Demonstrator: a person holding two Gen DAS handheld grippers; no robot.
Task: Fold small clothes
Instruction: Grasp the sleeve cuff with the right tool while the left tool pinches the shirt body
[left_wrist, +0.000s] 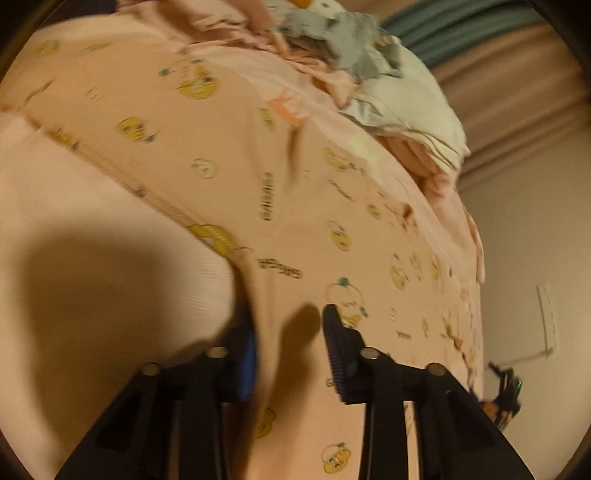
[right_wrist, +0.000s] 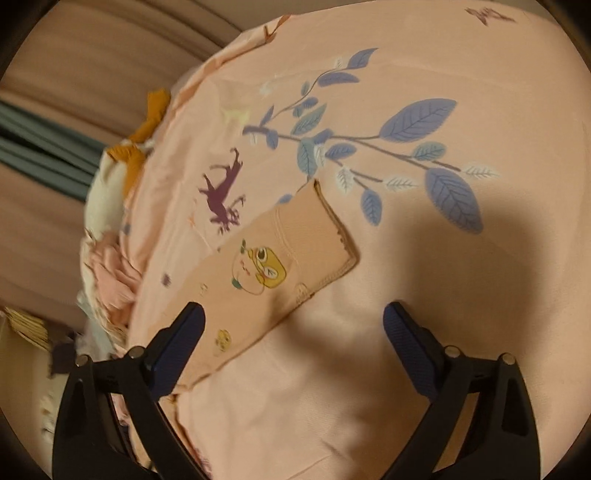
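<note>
A small peach garment (left_wrist: 280, 206) printed with yellow cartoon faces lies spread on a pink bedsheet (left_wrist: 55, 184). My left gripper (left_wrist: 288, 332) sits low over its near edge with the jaws partly apart; cloth runs between the fingers, and the left finger (left_wrist: 243, 365) is partly covered by a fold. In the right wrist view one end of the same garment (right_wrist: 273, 266), with a stitched hem, lies flat on the sheet (right_wrist: 424, 332). My right gripper (right_wrist: 293, 317) is open and empty just above that end.
A heap of other clothes, grey and white (left_wrist: 354, 48), lies at the far end of the bed. Orange and white cloth (right_wrist: 125, 162) sits at the bed's left edge. The sheet carries a leaf and deer print (right_wrist: 369, 147). Curtains hang behind.
</note>
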